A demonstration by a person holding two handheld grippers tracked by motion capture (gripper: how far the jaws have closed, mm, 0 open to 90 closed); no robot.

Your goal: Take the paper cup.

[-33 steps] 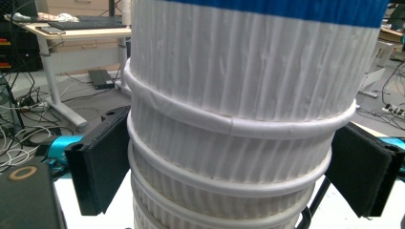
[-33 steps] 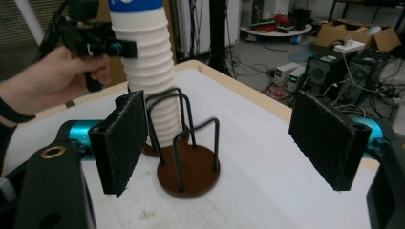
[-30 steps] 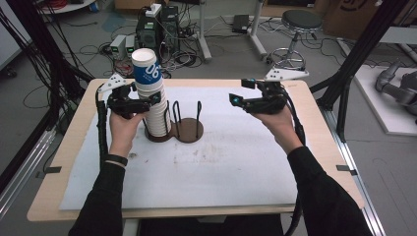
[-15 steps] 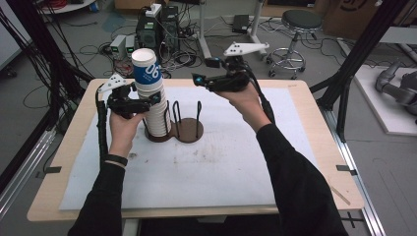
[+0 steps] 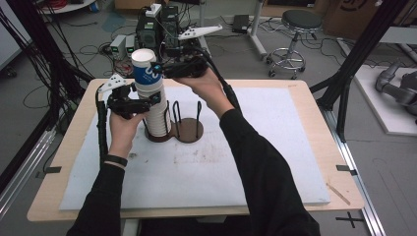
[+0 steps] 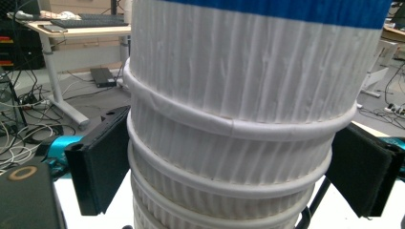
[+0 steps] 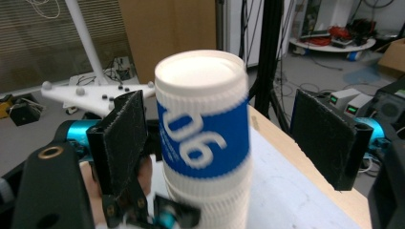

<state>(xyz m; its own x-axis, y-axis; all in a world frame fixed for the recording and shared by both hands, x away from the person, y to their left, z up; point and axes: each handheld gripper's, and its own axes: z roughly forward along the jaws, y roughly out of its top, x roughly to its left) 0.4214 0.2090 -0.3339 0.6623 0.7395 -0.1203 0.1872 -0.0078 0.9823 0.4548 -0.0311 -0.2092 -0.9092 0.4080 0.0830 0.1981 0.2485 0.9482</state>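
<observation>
A tall stack of upturned white ribbed paper cups (image 5: 157, 115) stands on the left disc of a brown two-disc holder (image 5: 191, 135). Its top cup (image 5: 145, 69) has a blue band printed "06". My left gripper (image 5: 147, 103) clasps the stack at mid height; in the left gripper view both pads (image 6: 102, 176) press the cup rims (image 6: 239, 119). Up at the top cup, my right gripper (image 5: 158, 69) is open. In the right gripper view its jaws flank the top cup (image 7: 203, 124) with gaps on both sides.
Black wire posts (image 5: 198, 114) rise from the holder's right disc. A white mat (image 5: 275, 147) covers the wooden table (image 5: 314, 93). Cables and electronics lie on the floor behind the table; a stool (image 5: 300, 22) stands at the back right.
My right gripper has swung left from the table's right side across to the top of the cup stack. The left gripper and the stack have stayed put.
</observation>
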